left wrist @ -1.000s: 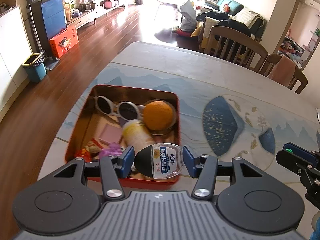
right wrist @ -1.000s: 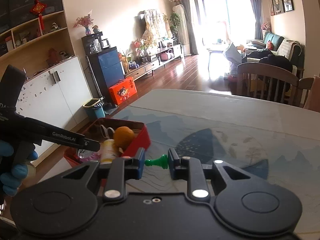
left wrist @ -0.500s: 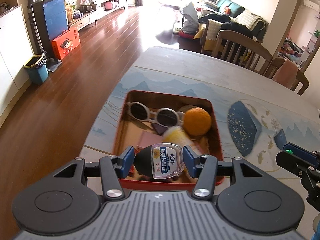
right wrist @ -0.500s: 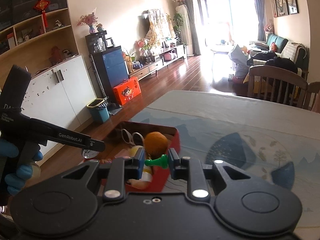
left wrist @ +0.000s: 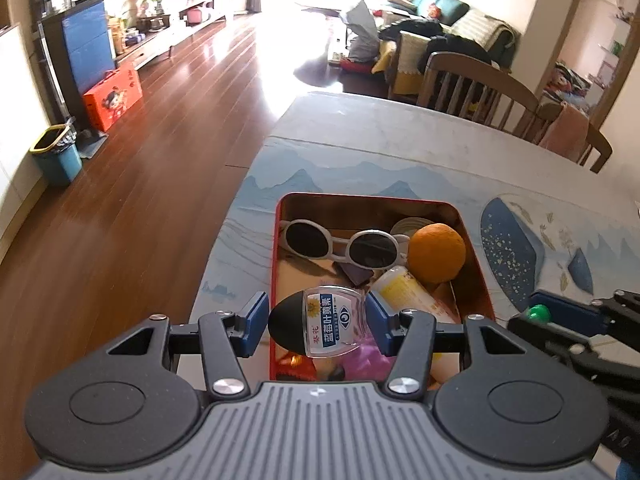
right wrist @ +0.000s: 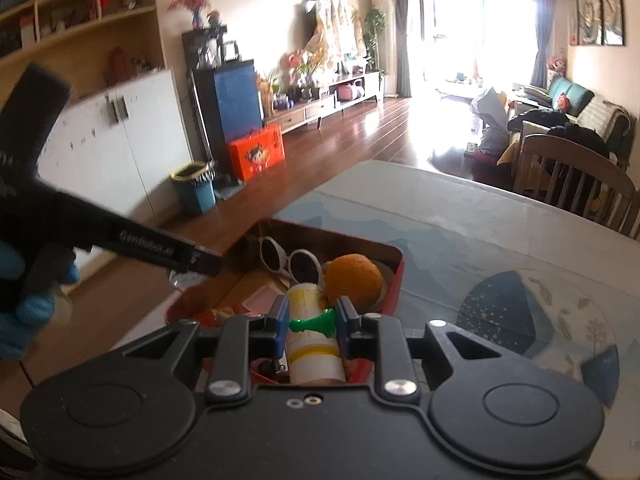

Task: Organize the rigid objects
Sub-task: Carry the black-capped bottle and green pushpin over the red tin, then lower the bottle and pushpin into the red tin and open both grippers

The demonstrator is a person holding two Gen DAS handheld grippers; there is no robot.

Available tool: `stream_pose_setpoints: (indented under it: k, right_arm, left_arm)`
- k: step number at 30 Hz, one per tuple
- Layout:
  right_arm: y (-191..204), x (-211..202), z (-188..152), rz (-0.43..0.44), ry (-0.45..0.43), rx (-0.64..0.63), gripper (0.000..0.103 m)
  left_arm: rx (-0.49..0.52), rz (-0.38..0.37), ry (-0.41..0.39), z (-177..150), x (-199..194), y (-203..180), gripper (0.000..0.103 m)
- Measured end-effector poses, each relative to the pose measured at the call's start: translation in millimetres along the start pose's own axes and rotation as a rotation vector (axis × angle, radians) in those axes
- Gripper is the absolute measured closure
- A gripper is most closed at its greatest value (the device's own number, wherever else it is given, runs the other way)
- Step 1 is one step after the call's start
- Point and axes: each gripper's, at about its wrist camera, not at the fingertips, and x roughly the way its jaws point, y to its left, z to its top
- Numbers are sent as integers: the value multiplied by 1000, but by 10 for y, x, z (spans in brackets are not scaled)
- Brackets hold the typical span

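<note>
Left gripper jaws clamp a small bottle, label apparently "蓝莓叶黄素"; right gripper jaws clamp a green pawn.

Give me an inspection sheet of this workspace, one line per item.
Surface: table with a blue mountain-print cover.
Job's things: red tin holding white sunglasses, orange, yellow-labelled bottle.
Clutter: small items at the tin's near end, unclear.
Grippers: left claw shut on a black-capped clear bottle; right claw shut on a green chess pawn; both over the tin.
Cables: nothing seen.
Surroundings: wooden chairs, teal bin, orange box.
</note>
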Motion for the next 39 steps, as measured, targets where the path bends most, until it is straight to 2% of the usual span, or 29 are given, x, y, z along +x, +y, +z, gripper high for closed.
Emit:
stream_pose_setpoints:
  k: [8,19,26,33,34,36,39]
  right_arm:
    - [160,385,-3,13,68,-70,79]
    - [278,588,-81,11,141,-119,78]
    - [291,587,-114,3,149,-111,74]
    - [293,513,-90,-4,137,-72,62]
    - [294,492,-88,-7,133,-67,60]
    - [288,448,-86,-16,126,-59,59]
    - [263,366,-87,-26,113,-35,56]
  left_arm:
    - [64,-26,32,85,436,-62,51]
    - [126,-21,85,64,816,-154,51]
    - [142,-16,82,40,825,-178,50]
    - [126,-36,58,4,719,-159,50]
    - [129,-38,51,-4,685,-159,49]
    - [132,-39,31,-19,604,-154,40]
    - [137,-33,-1,-51,476,-139,38]
